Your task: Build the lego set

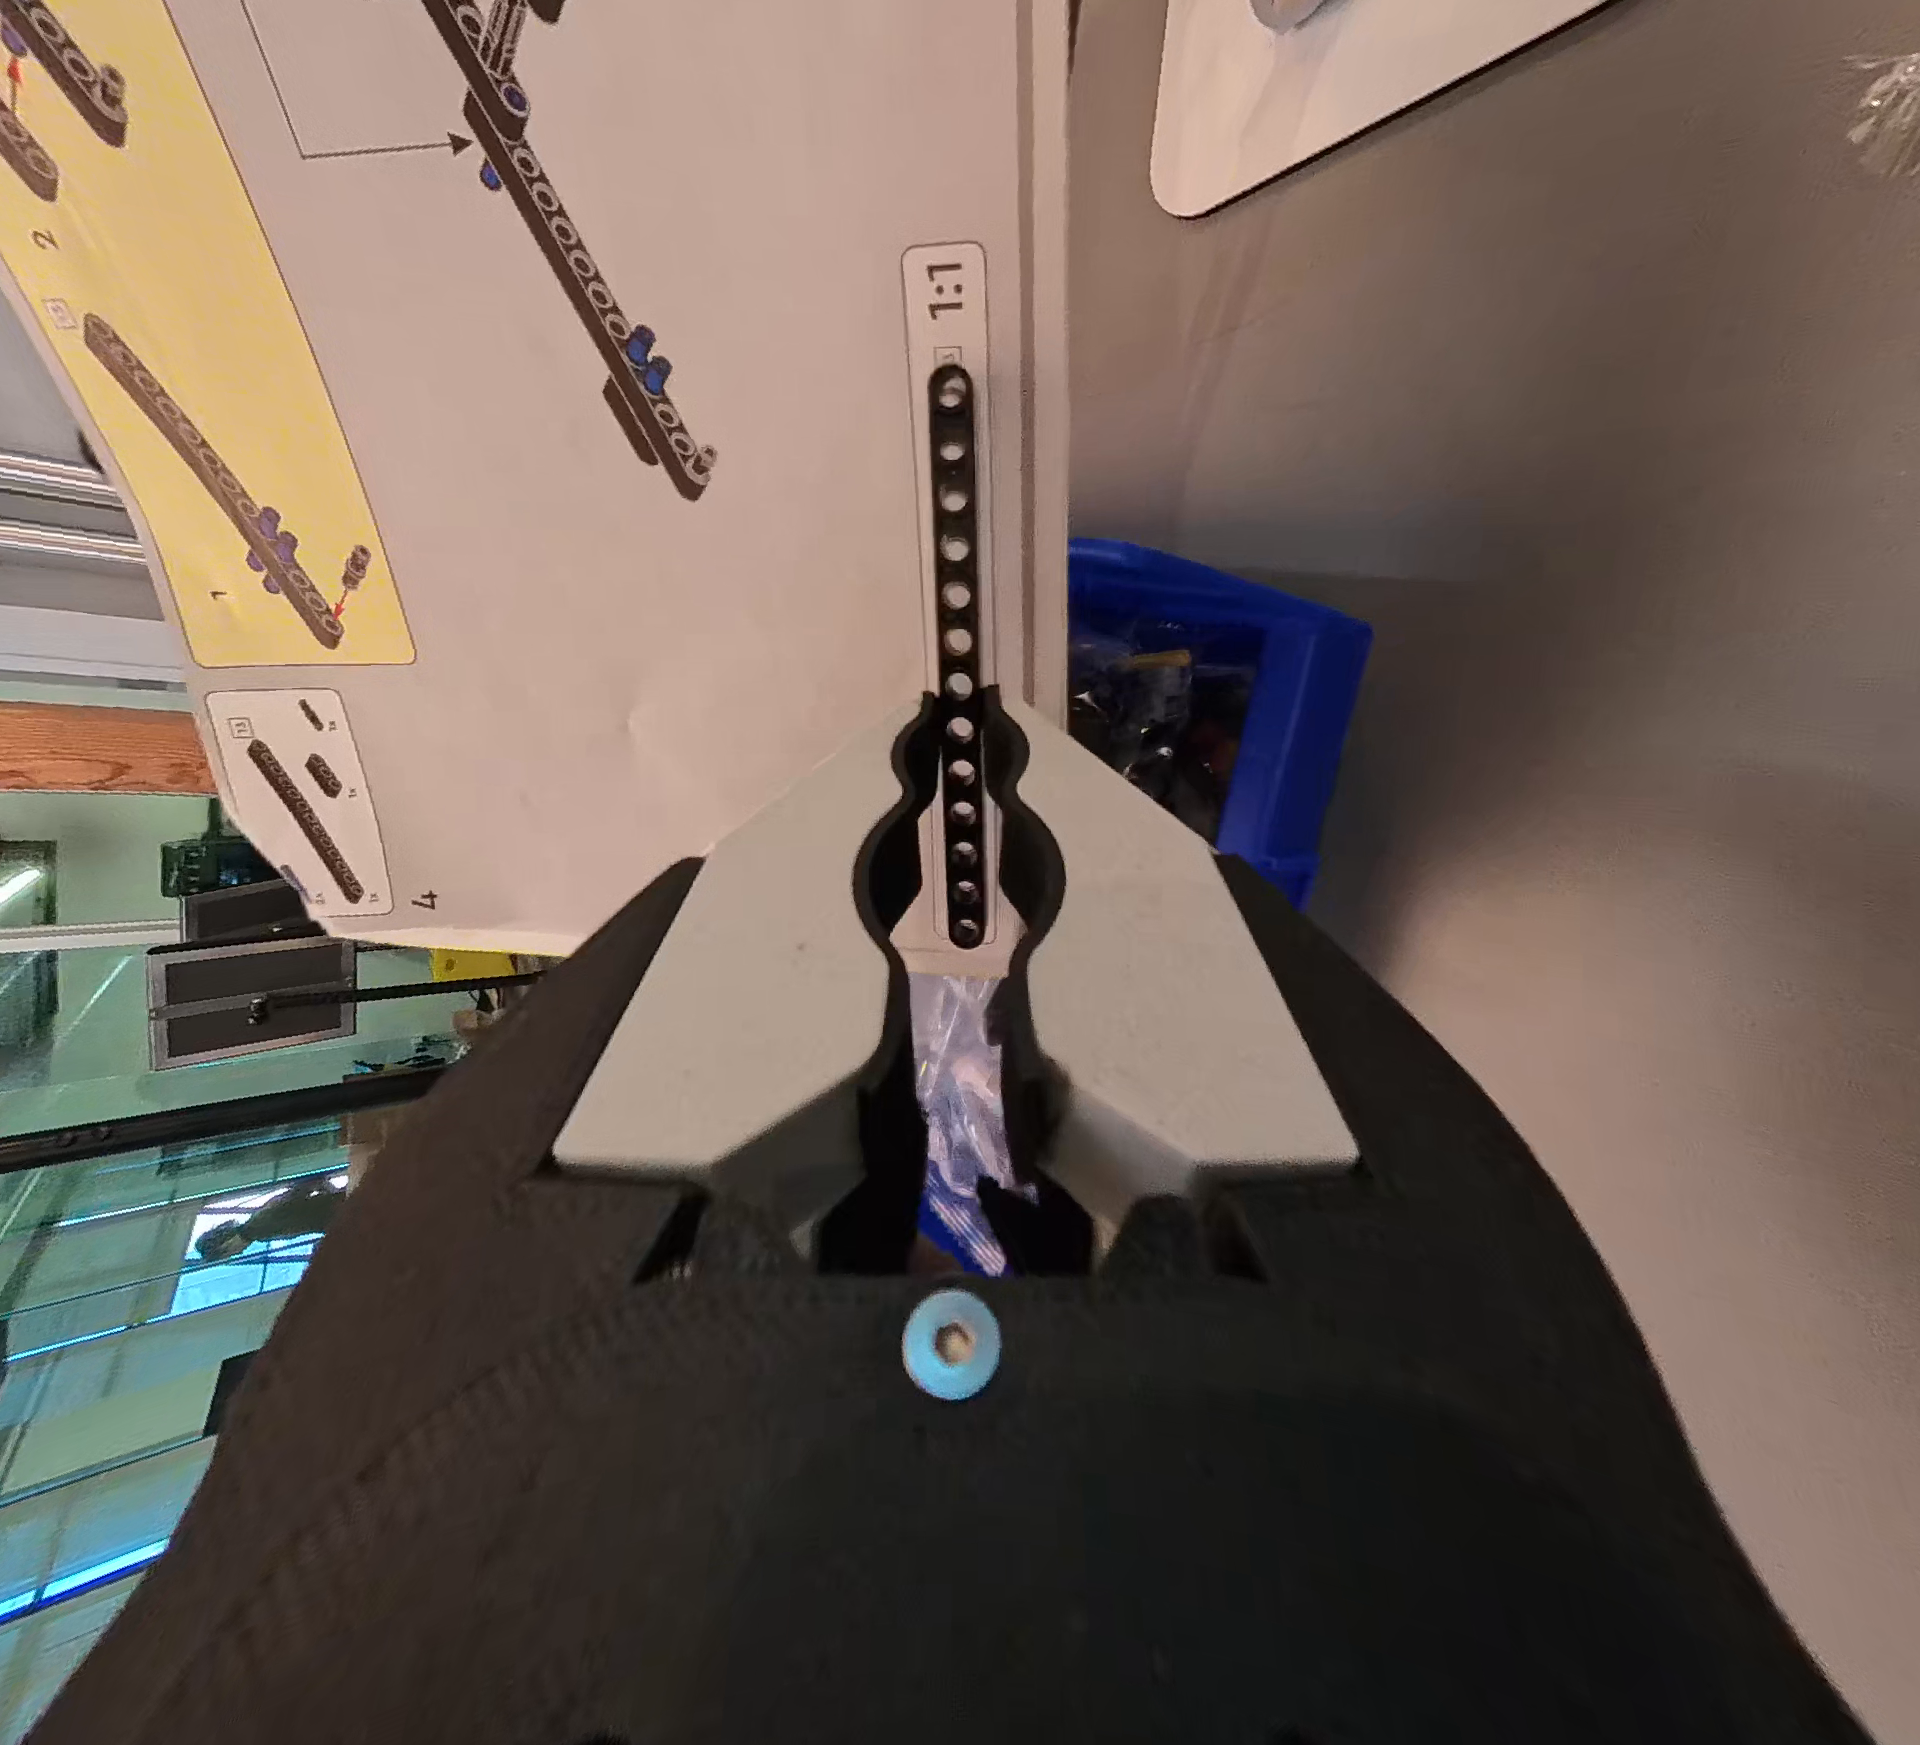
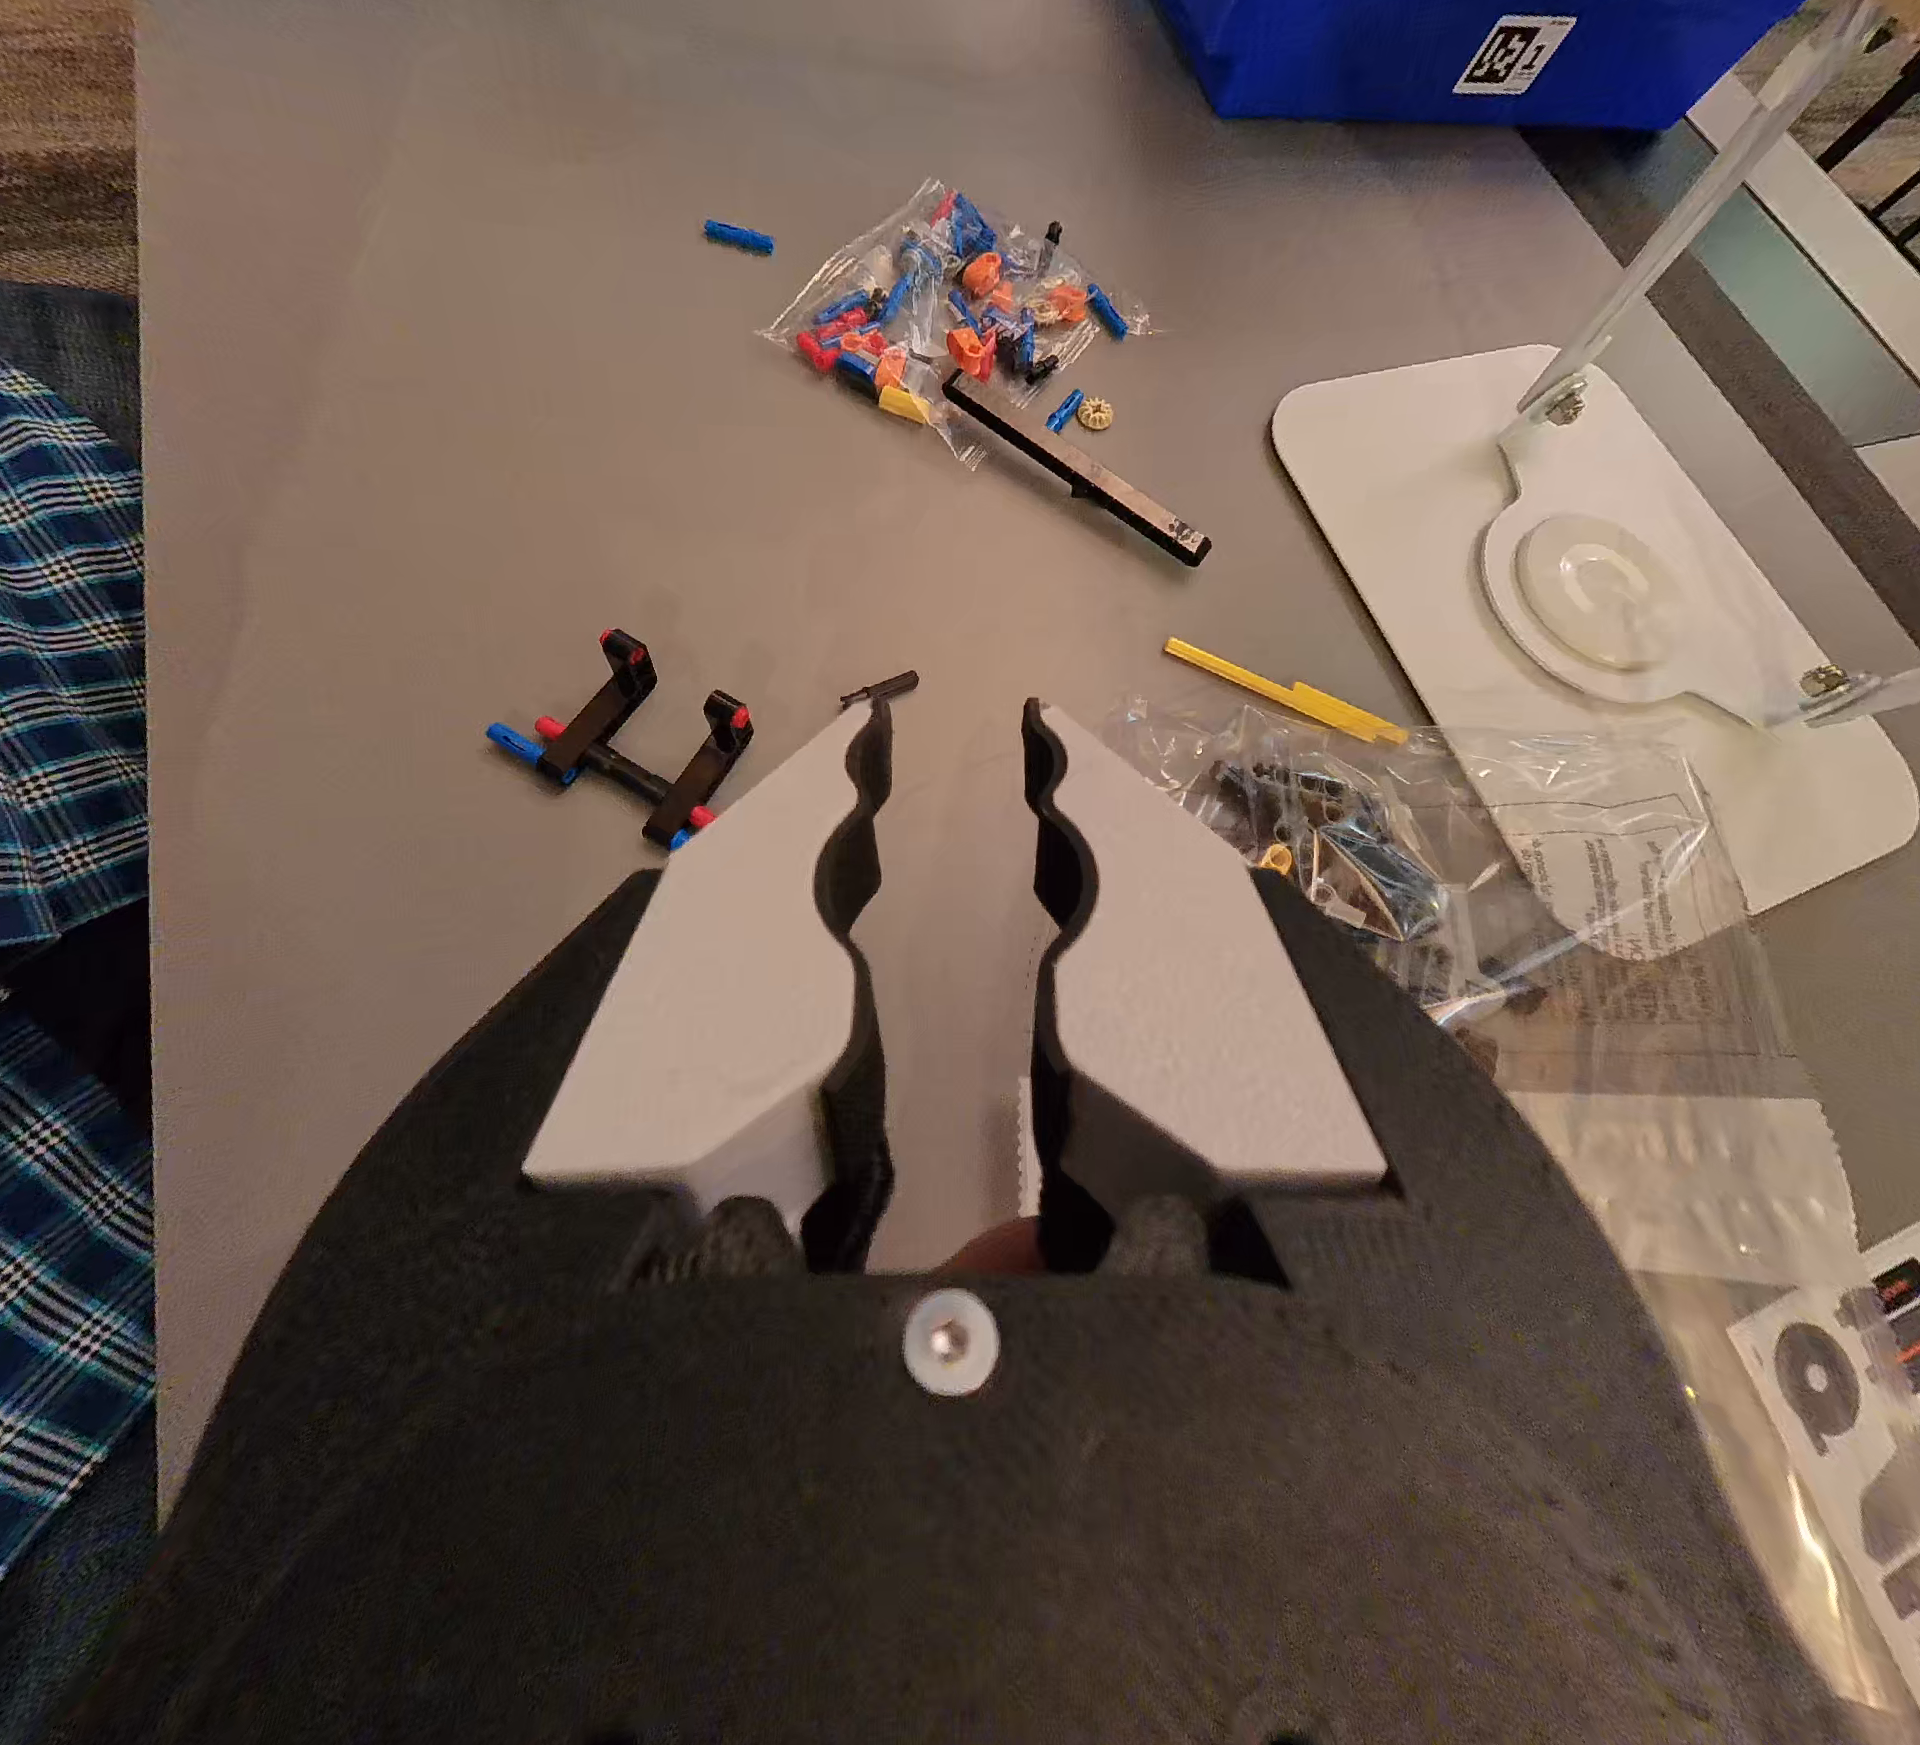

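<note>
The left tongs (image 1: 961, 719) are nearly closed, gripping nothing visible, facing the instruction page (image 1: 644, 261). The right tongs (image 2: 951, 708) hang open over the tabletop (image 2: 416, 345). The long black beam (image 2: 1081, 474) lies ahead, slanting toward the right edge, nearer the right tongs.

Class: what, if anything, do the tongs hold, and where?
Right tongs are open, holding nothing. Left tongs are nearly shut; the black beam between them looks printed on the instruction page, so cannot tell.
</note>
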